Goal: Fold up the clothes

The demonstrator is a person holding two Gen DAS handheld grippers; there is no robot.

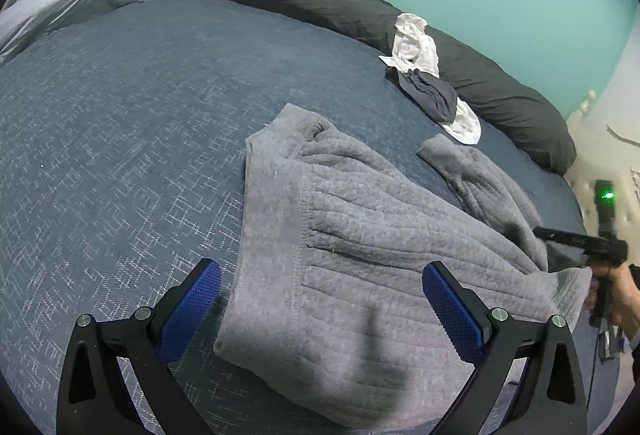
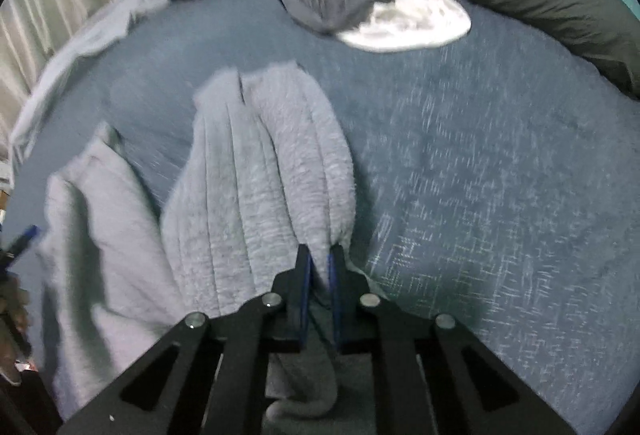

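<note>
Your right claw [image 2: 320, 263] has pinched a sleeve of the grey sweater [image 1: 360, 235]; your left claw [image 1: 320, 315] hangs open above its hem. No fold made; white and dark clothes [image 1: 424, 75] wait beyond.
</note>
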